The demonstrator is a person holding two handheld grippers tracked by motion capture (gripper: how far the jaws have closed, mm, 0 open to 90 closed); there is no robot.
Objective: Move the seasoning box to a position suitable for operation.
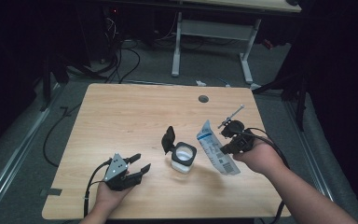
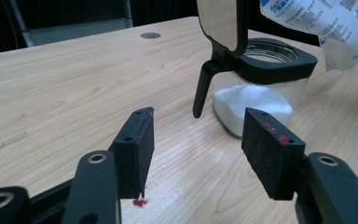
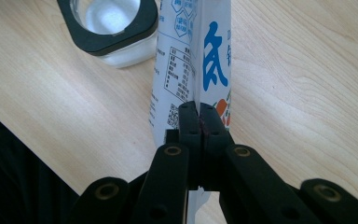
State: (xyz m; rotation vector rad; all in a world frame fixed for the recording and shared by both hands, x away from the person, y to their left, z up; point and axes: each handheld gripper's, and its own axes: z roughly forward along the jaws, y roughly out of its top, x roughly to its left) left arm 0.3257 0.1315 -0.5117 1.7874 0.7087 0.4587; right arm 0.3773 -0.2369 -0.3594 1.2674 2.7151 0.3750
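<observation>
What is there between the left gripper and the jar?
Only bare table. In the left gripper view, the open left gripper points at the jar, and nothing but wood lies between them; the high view shows the same gap.

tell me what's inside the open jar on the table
White powder fills the lower part of the jar; its hinged lid stands open. The powder's depth at the far side is hidden.
</observation>
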